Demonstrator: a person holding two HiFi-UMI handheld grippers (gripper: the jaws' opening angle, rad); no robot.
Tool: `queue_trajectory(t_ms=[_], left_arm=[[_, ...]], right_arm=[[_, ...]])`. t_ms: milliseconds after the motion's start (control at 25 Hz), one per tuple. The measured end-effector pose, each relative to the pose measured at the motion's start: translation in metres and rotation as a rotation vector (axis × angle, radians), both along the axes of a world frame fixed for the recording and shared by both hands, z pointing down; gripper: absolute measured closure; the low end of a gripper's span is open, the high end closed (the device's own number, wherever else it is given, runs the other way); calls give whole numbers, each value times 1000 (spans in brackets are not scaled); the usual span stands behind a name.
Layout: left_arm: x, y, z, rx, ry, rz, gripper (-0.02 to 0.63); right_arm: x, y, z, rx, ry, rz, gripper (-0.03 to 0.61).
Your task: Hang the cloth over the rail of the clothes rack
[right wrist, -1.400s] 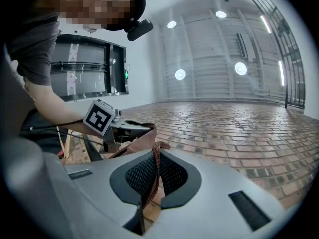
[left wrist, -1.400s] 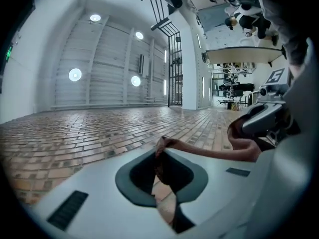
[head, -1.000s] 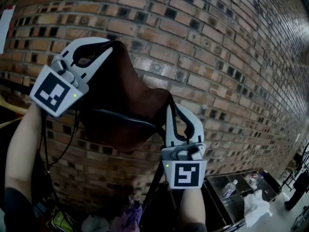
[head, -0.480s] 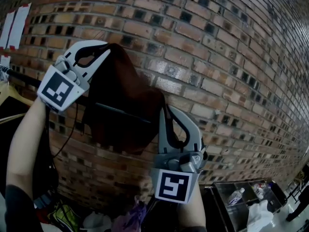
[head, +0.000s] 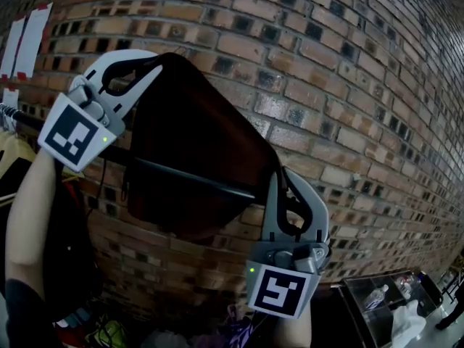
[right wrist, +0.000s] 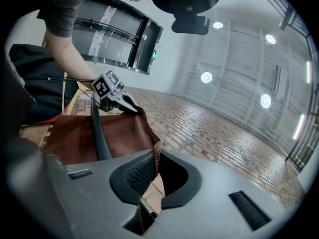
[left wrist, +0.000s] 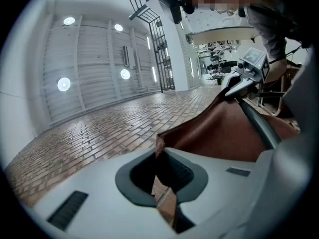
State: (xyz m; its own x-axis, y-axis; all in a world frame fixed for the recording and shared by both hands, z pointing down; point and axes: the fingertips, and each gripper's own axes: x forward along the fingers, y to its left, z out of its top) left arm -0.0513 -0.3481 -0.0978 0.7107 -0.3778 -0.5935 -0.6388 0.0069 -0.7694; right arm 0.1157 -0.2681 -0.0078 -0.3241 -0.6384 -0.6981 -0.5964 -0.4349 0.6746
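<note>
A dark brown cloth point(head: 196, 136) is stretched flat between my two grippers in front of a brick wall. My left gripper point(head: 156, 62) is shut on its upper left corner, and my right gripper point(head: 278, 176) is shut on its lower right corner. The dark rail point(head: 188, 181) of the clothes rack crosses the cloth's lower part on the side facing me. In the left gripper view the cloth's edge point(left wrist: 158, 151) sits pinched between the pads, and the rail point(left wrist: 259, 128) lies across the cloth. The right gripper view shows the same grip point(right wrist: 155, 156), cloth point(right wrist: 119, 133) and rail point(right wrist: 99, 133).
The brick wall point(head: 348, 85) fills the background. Wooden hangers point(head: 11, 158) hang on the rail at the far left, and white paper strips point(head: 22, 42) are taped above them. Clutter point(head: 217, 336) lies low down, and a grey bin with a bottle point(head: 384, 296) is at the lower right.
The cloth, slack and bunched a second ago, is now pulled taut and wider. My right gripper has moved right and down, away from the left one.
</note>
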Motion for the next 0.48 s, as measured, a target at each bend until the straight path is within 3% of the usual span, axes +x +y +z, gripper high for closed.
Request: queue_trajectory(t_ms=[120,200,320,480], left_arm=[[-11,11,1,25,-62,-31,581],[-15,26,3,29,-61,-26,580],[-22,56,8,51,-16,12,580],[-40,65,40,12,125,-11,580]], right_arm=[[-2,-3,0,2,-21,1,565],[-2,-1,1,0,-59,-33,565],[-9,7,2,38,-99,-85,565],[-16,15,14,97,-98,-86,565]])
